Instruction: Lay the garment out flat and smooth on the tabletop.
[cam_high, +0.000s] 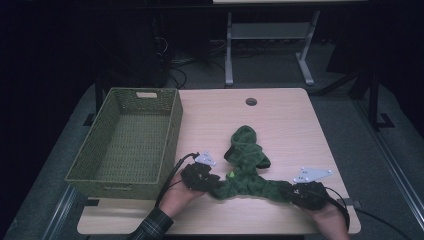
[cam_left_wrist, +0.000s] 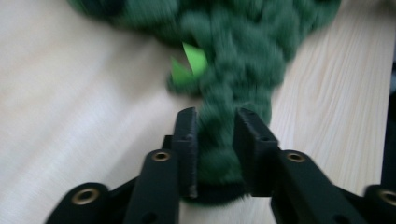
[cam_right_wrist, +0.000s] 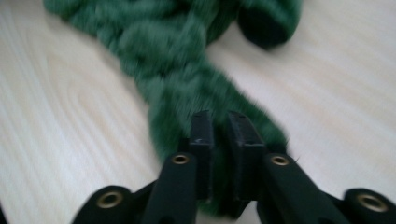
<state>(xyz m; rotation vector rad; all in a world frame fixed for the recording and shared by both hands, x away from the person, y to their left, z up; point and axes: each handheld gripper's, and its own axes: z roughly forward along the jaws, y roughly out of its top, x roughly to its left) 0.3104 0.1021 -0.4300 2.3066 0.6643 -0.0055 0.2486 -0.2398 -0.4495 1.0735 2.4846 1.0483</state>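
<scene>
A dark green knitted woollen garment (cam_high: 246, 170) lies crumpled on the pale wooden surface (cam_high: 285, 120), near its front edge, beside the woven olive-green rectangular basket (cam_high: 127, 141), which stands at the left and holds nothing. One end of the garment is pinched between the jaws of the left tongs (cam_left_wrist: 215, 140), close to a small bright green tag (cam_left_wrist: 189, 65). The other end is clamped in the right tongs (cam_right_wrist: 219, 140), whose jaws stand narrowly apart with knit between them. Both ends are thus taken up and the stretch between them is drawn out. Judged from this, only the grasping is done; any folding and the placing into the basket are left.
</scene>
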